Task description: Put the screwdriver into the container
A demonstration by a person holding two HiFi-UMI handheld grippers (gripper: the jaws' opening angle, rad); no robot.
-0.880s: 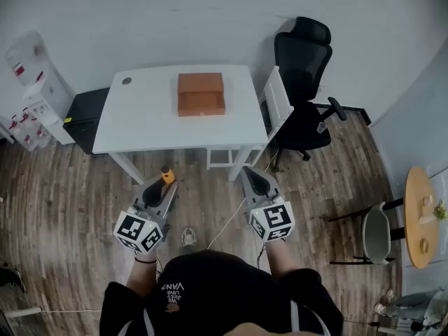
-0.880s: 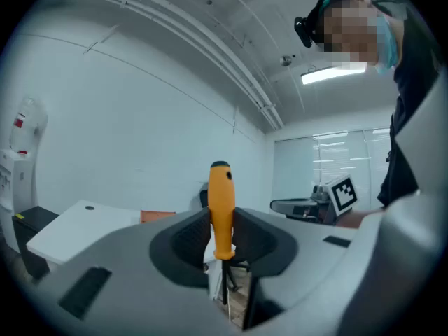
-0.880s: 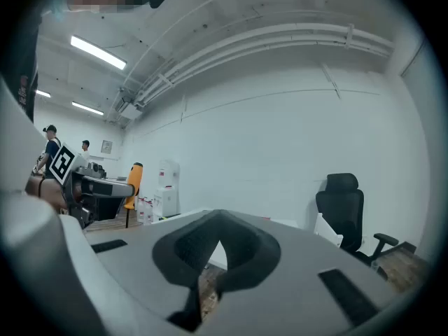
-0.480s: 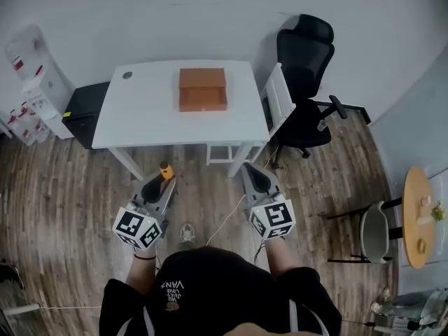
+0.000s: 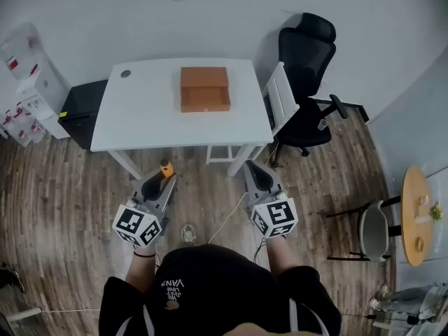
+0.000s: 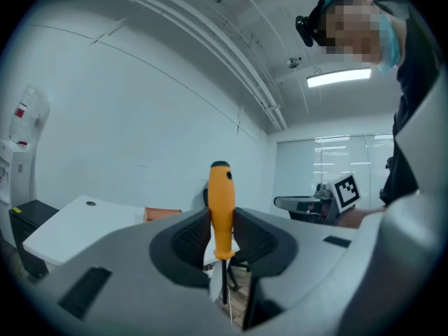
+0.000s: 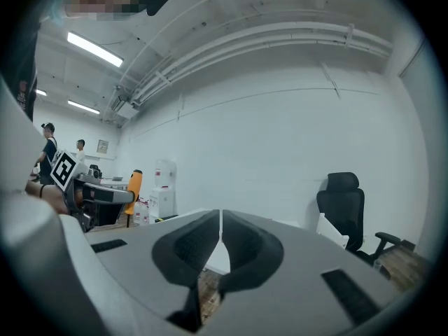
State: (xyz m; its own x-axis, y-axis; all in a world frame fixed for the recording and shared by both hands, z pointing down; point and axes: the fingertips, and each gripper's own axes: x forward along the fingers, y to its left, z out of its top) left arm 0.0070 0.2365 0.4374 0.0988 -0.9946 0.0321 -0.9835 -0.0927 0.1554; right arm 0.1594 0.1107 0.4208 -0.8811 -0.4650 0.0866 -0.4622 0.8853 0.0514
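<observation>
Head view has the person standing back from the white table (image 5: 140, 121), with both grippers held out level over the wood floor. My read is that the task is roughly halfway done. The pickup part is finished, since the screwdriver (image 6: 221, 205) is off any surface and in a grip. The drop-off hasn't happened yet.

The container (image 5: 204, 89), an orange-brown box, sits on the far half of the table, well apart from both grippers. Nothing is visible inside it from up here, and I can't tell whether its top is open.

In the left gripper view, the left gripper (image 6: 222, 224) has its jaws clamped on the screwdriver's orange handle, with a ribbed pad pressing each side. The tool stands upright. The top of the handle pokes up above the jaws and the thin metal shaft hangs straight down below them. The grip is on the lower half of the handle, which looks like a decent hold to me.

The right gripper (image 7: 220, 233) has its jaws closed together with just a hairline slit between them, and nothing is in there. It's along for the ride.

What's left, as far as I can judge, is to walk up to the table, get the left gripper over the box and let the screwdriver go into it.
</observation>
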